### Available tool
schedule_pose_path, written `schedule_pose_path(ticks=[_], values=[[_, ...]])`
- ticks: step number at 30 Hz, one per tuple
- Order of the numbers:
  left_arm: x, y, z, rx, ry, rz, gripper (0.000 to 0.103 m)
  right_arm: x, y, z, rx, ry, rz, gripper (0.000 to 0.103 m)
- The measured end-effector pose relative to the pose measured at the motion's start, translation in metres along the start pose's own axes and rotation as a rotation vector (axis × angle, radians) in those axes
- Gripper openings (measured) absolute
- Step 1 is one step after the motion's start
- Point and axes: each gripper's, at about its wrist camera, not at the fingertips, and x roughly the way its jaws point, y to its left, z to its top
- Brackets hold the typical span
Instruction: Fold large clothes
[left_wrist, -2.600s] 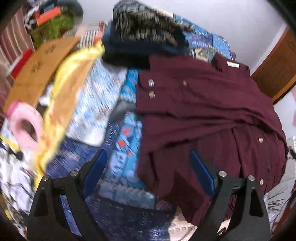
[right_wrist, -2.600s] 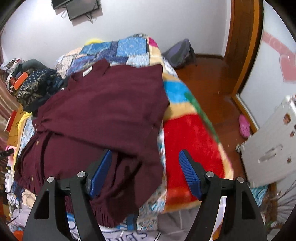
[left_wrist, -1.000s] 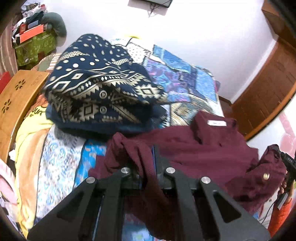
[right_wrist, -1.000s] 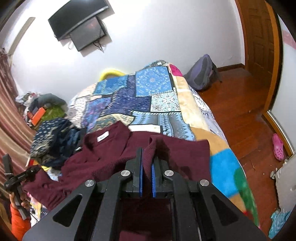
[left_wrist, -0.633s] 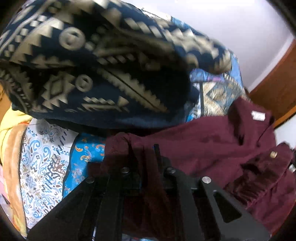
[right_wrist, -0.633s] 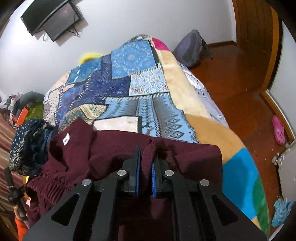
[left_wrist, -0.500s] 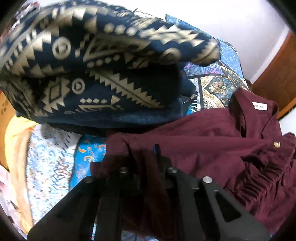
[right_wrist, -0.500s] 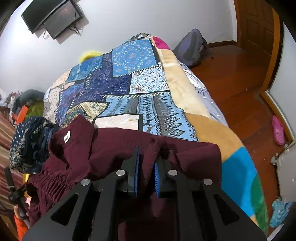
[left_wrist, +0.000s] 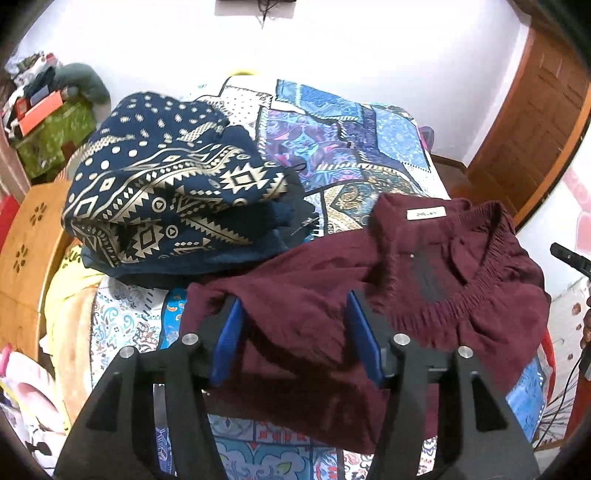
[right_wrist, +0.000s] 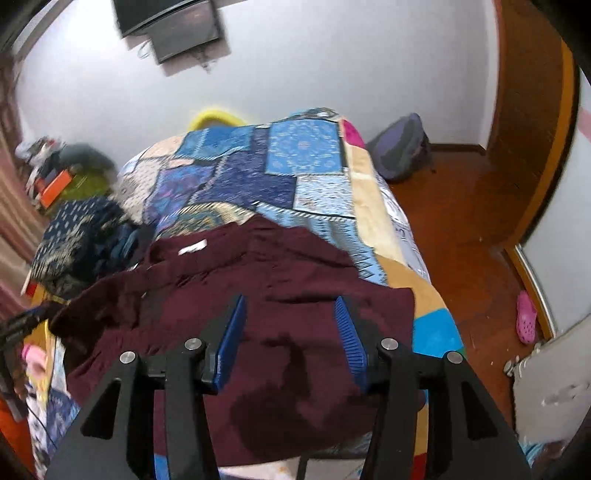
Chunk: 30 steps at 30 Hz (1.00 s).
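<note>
One fold laid on maroon garment (left_wrist: 325, 295); further folds outstanding.
Left tongs (left_wrist: 295, 343) and right tongs (right_wrist: 290, 336) just opened, spread, gripping nothing, garment resting on bed (right_wrist: 310, 173).

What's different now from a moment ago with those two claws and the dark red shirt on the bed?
Both claws have just been opening and have let go. The left claw and right claw, clamped on folds of the maroon shirt a second ago, now stand open above it. The shirt's lower part was carried up toward the collar, and it lies folded. The navy patterned clothes and patchwork bedspread stayed put.
</note>
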Motion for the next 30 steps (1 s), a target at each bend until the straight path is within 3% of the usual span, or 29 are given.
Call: schedule_pose_path(ticks=[9,14,17,20,25,30], values=[[-0.01,-0.032,-0.021,0.087,-0.005,0.037,0.062,0.022,0.053,-0.029,-0.124,0.102,0.057,0.047],[-0.03,-0.043,-0.025,0.104,-0.054,-0.016,0.065,0.04,0.069,-0.05,-0.177,0.182,0.06,0.048],[-0.027,-0.052,-0.029,0.137,-0.053,-0.017,0.072,0.045,0.073,-0.06,-0.196,0.183,0.039,0.056],[-0.004,-0.059,-0.037,0.146,0.021,-0.034,0.072,0.039,0.072,-0.065,-0.19,0.183,0.055,0.065],[0.054,-0.065,-0.061,0.144,0.187,-0.028,0.072,0.033,0.075,-0.072,-0.224,0.188,0.02,0.066],[0.074,-0.06,-0.072,0.084,0.236,-0.06,0.072,0.025,0.077,-0.072,-0.231,0.186,0.008,0.066]])
